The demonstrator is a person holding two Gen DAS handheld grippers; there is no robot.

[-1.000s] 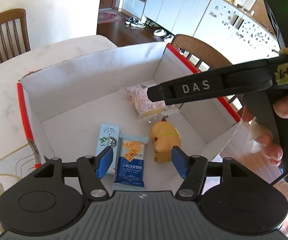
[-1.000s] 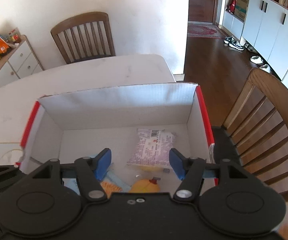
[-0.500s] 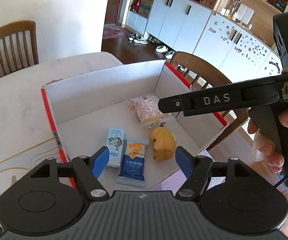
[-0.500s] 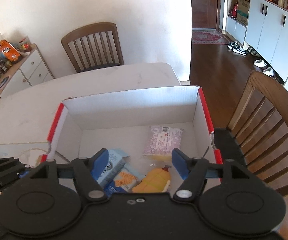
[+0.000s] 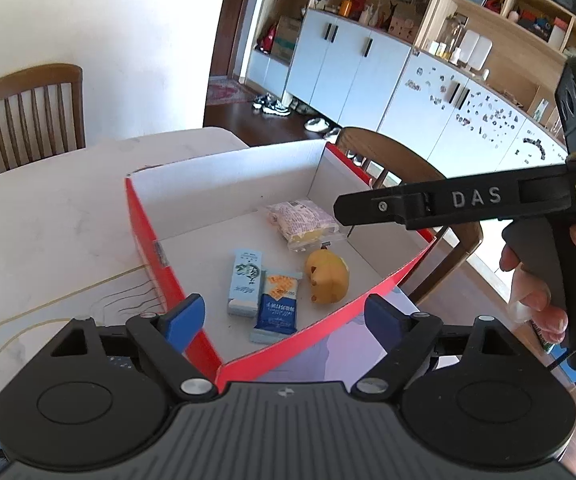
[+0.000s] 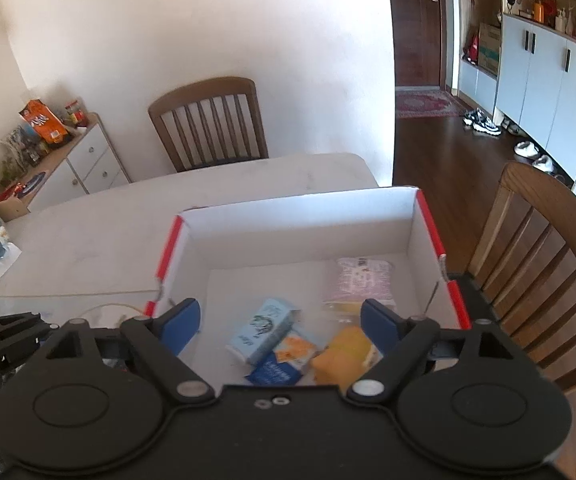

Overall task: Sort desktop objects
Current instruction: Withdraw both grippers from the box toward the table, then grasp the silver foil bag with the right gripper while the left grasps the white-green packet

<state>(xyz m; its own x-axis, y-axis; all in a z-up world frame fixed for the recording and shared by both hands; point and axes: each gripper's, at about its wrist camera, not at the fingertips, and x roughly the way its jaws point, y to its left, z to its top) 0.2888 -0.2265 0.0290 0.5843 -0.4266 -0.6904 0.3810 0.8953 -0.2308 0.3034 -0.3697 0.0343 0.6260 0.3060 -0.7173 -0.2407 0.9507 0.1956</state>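
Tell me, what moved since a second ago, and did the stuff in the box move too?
Both grippers pulled back and up from the box, and their jaws are opening with nothing between them: left gripper, right gripper. The yellow toy, blue snack packet, light blue carton and pink packet stayed put.

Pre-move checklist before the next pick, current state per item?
1. Left gripper empty: ok, jaws opening, nothing between them.
2. Right gripper empty: ok, jaws opening, nothing held.
3. Box contents settled: ok. Light blue carton, dark blue snack packet, yellow toy and pink wrapped snack all lie on the box floor.
4. Both grippers clear of the box walls: ok, neither touches the red rim.
5. Next thing to pick in view: cannot tell, the table beside the box shows nothing clearly loose.
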